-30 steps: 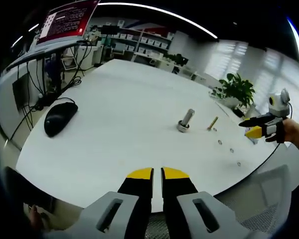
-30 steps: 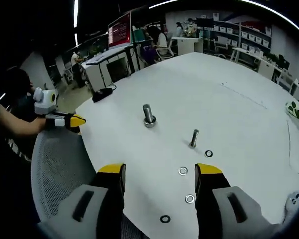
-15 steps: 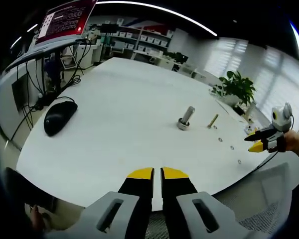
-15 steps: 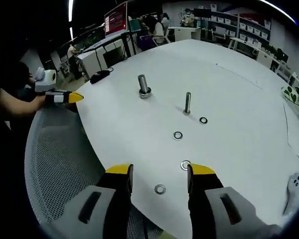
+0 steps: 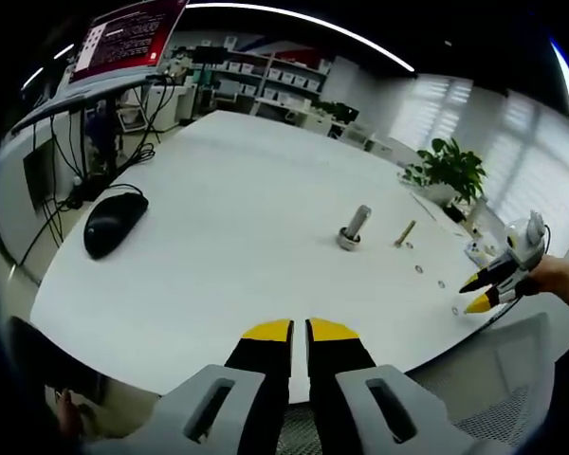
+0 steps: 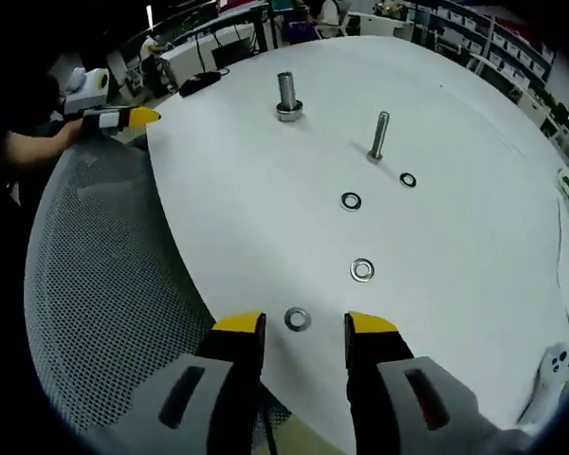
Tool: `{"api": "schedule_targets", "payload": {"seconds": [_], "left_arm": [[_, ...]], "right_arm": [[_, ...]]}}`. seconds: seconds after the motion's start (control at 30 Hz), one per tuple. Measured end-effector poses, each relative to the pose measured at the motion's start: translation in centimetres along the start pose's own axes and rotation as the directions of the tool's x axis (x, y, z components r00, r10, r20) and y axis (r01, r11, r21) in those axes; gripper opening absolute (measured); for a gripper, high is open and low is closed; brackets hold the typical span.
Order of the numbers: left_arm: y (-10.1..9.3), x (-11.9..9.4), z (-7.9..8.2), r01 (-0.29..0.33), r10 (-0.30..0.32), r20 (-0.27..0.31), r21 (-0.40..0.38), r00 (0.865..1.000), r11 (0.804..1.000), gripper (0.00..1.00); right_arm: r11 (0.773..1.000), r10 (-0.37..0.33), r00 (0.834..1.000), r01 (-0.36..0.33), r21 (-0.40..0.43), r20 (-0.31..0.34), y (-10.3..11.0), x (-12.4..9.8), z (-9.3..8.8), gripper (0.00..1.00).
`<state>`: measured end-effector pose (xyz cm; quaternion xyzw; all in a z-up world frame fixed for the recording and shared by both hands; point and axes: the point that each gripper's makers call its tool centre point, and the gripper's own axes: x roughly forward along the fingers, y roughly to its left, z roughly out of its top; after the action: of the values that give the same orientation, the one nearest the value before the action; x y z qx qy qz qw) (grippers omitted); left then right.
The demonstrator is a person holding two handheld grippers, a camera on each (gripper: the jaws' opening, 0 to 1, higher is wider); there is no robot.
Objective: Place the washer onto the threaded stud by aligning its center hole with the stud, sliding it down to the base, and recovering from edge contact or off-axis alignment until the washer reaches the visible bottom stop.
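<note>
On the white table (image 6: 474, 227) a thin threaded stud (image 6: 378, 136) stands upright, and behind it a thicker stud (image 6: 286, 95) with a ring at its base. Three silver washers lie flat in a row: one (image 6: 297, 318) at the table's edge, one (image 6: 362, 270) further in, one (image 6: 351, 200) beyond. A dark washer (image 6: 408, 179) lies near the thin stud. My right gripper (image 6: 303, 327) is open, its yellow tips on either side of the nearest washer, just above it. My left gripper (image 5: 299, 332) is shut with nothing in it, at the near table edge, far from the thick stud (image 5: 353, 227).
A black mouse (image 5: 114, 223) lies at the table's left, with cables and a monitor (image 5: 128, 38) behind. A potted plant (image 5: 450, 171) stands past the far right edge. A grey mesh chair (image 6: 104, 284) sits below the table edge. The right gripper (image 5: 488, 289) shows by the washers.
My right gripper has come down and forward over the table's edge, onto the nearest washer, and its jaws have narrowed somewhat. The left gripper has stayed put and shut.
</note>
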<state>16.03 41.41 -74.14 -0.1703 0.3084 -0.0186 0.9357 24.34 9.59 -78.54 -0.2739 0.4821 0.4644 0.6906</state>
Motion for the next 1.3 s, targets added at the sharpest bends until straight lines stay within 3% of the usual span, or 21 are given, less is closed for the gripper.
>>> {"api": "schedule_targets", "payload": {"seconds": [0.17,0.2,0.23,0.37,0.5,0.6,0.77,0.97,1.17,1.3], "left_arm": [[0.0,0.0,0.0,-0.001,0.001,0.002,-0.001,1.0,1.0,0.02],[0.0,0.0,0.0,-0.001,0.001,0.002,-0.001,1.0,1.0,0.02],[0.0,0.0,0.0,-0.002,0.002,0.001,-0.002,1.0,1.0,0.02],[0.0,0.0,0.0,-0.003,0.003,0.001,-0.002,1.0,1.0,0.02],[0.0,0.0,-0.1,-0.004,0.004,0.001,-0.004,1.0,1.0,0.02],[0.0,0.0,-0.1,-0.005,0.005,0.002,-0.005,1.0,1.0,0.02],[0.0,0.0,0.0,-0.005,0.005,0.004,-0.007,1.0,1.0,0.02],[0.0,0.0,0.0,-0.005,0.005,0.004,-0.006,1.0,1.0,0.02],[0.1,0.0,0.1,-0.004,0.004,0.006,-0.007,1.0,1.0,0.02],[0.0,0.0,0.1,-0.002,0.002,0.009,-0.008,1.0,1.0,0.02]], "right_arm": [[0.997,0.0,0.994,-0.008,-0.071,-0.113,0.4,1.3,-1.5,0.34],[0.992,-0.046,0.997,0.038,-0.124,-0.06,-0.2,1.3,-0.5,0.34],[0.986,-0.046,0.993,0.027,-0.164,-0.11,-0.3,1.2,-0.9,0.33],[0.989,-0.026,0.992,0.008,-0.15,-0.121,-0.4,1.4,-0.3,0.31],[0.975,-0.025,0.982,-0.018,-0.221,-0.19,-0.4,1.5,-0.2,0.31],[0.974,-0.024,0.977,-0.025,-0.223,-0.211,-0.3,1.6,0.0,0.31],[0.967,-0.019,0.976,-0.037,-0.251,-0.218,-0.3,1.6,0.0,0.3],[0.971,-0.011,0.983,-0.034,-0.237,-0.183,-0.4,1.7,0.2,0.26],[0.959,-0.008,0.978,-0.051,-0.277,-0.21,0.4,1.5,-0.4,0.27],[0.965,-0.022,0.978,-0.034,-0.26,-0.209,0.2,1.5,-0.3,0.23]]}}
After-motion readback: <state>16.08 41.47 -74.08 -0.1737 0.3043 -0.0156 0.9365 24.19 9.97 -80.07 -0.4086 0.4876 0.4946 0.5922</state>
